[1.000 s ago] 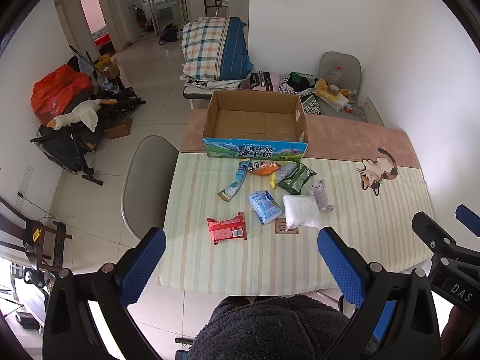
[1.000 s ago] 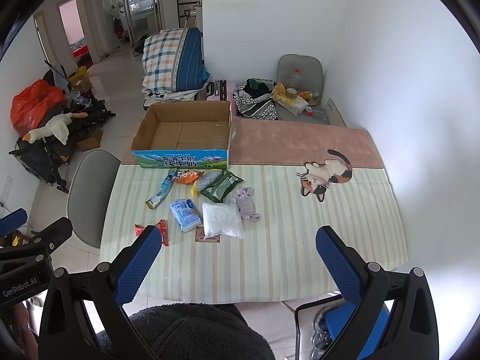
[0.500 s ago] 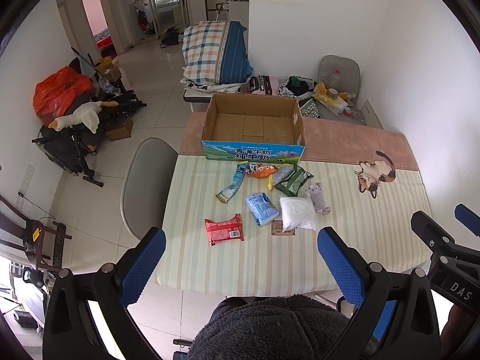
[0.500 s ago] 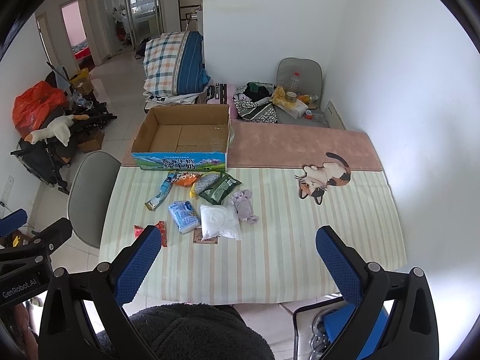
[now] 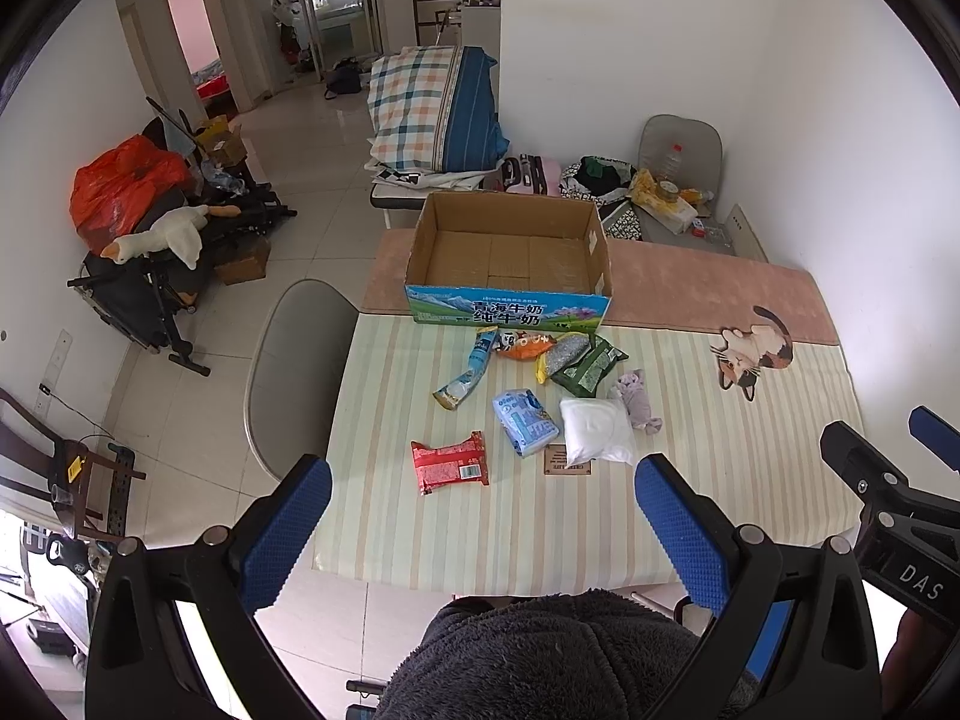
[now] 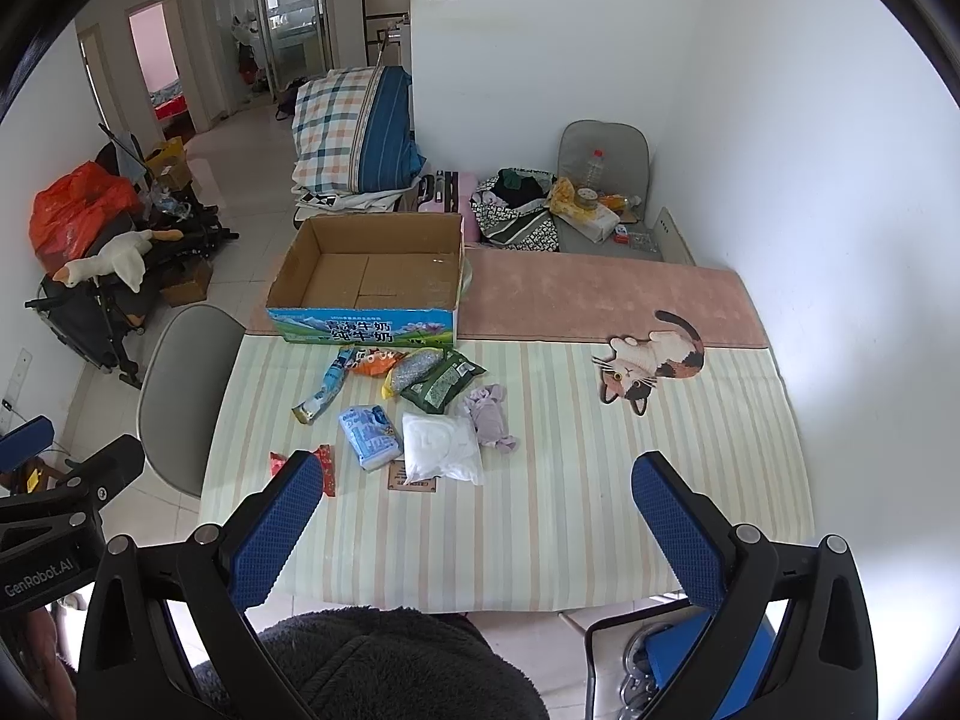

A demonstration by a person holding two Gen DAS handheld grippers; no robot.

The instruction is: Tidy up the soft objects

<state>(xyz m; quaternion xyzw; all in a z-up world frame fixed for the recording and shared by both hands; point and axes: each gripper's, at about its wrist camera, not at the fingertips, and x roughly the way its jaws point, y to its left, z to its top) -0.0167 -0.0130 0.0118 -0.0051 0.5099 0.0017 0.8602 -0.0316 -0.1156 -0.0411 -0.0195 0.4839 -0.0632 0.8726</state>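
An empty cardboard box (image 5: pixel 510 258) stands at the far left of the striped table (image 5: pixel 750 480); it also shows in the right wrist view (image 6: pixel 372 276). In front of it lie several soft packets: a red one (image 5: pixel 449 463), a light blue one (image 5: pixel 524 414), a white pouch (image 5: pixel 597 431), a green one (image 5: pixel 589 363), and a lilac cloth (image 5: pixel 637 401). My left gripper (image 5: pixel 480 528) is open and empty, high above the near table edge. My right gripper (image 6: pixel 474 522) is open and empty too, to its right.
A grey chair (image 5: pixel 294 360) stands at the table's left side. A cat-shaped mat (image 5: pixel 750 354) lies at the right, on the edge of a pink runner (image 5: pixel 708 288). Bedding (image 5: pixel 432 114), bags and a stroller clutter the floor beyond.
Both grippers have risen and drawn back a little, so the table looks smaller and farther. Nothing on the table has moved.
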